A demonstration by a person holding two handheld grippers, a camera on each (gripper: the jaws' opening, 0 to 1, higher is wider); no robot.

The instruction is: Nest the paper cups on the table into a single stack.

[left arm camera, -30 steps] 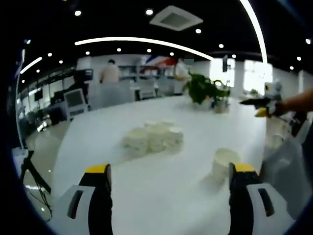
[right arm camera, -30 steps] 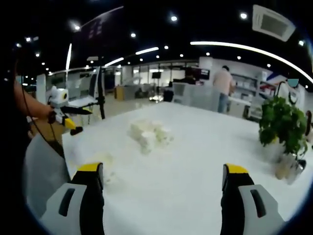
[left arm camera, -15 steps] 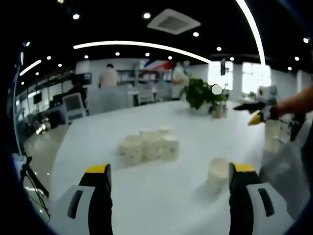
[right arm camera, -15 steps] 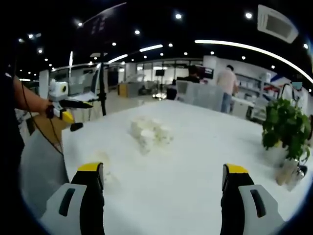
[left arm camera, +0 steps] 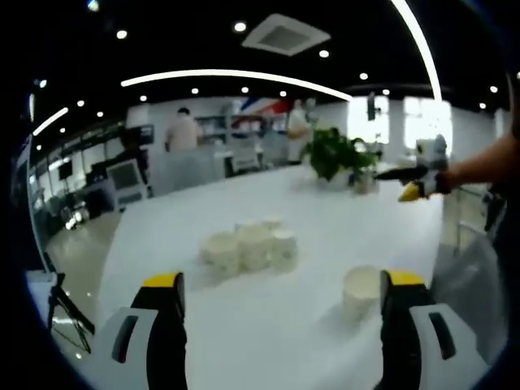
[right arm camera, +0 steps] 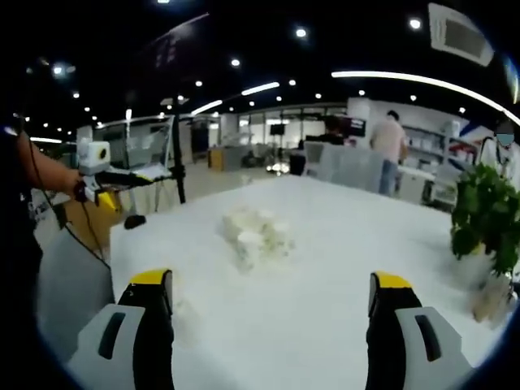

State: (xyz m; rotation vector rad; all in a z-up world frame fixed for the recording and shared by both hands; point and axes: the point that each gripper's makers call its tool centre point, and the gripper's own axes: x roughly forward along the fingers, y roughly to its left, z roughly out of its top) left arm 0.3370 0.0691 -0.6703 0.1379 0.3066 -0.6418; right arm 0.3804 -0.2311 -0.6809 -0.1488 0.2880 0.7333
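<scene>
A cluster of several white paper cups (left arm camera: 248, 248) stands upright in the middle of the white table (left arm camera: 162, 236). A single white cup (left arm camera: 360, 290) stands apart, close to the right jaw of my left gripper (left arm camera: 280, 325), which is open and empty. In the right gripper view the same cluster (right arm camera: 256, 231) sits ahead of my right gripper (right arm camera: 272, 325), also open and empty above the table. The single cup is a faint blur beside that view's left jaw. Each gripper shows in the other's view: the right one (left arm camera: 402, 183) and the left one (right arm camera: 146, 197), both held in the air off the table's edge.
A potted plant (left arm camera: 333, 150) (right arm camera: 487, 219) stands at the table's far side. People, desks and monitors (left arm camera: 126, 166) fill the office behind. A tripod (left arm camera: 61, 305) stands on the floor past the table's left edge.
Both views have shifted slightly with the hands. The cups stand where they were. Both grippers stay open.
</scene>
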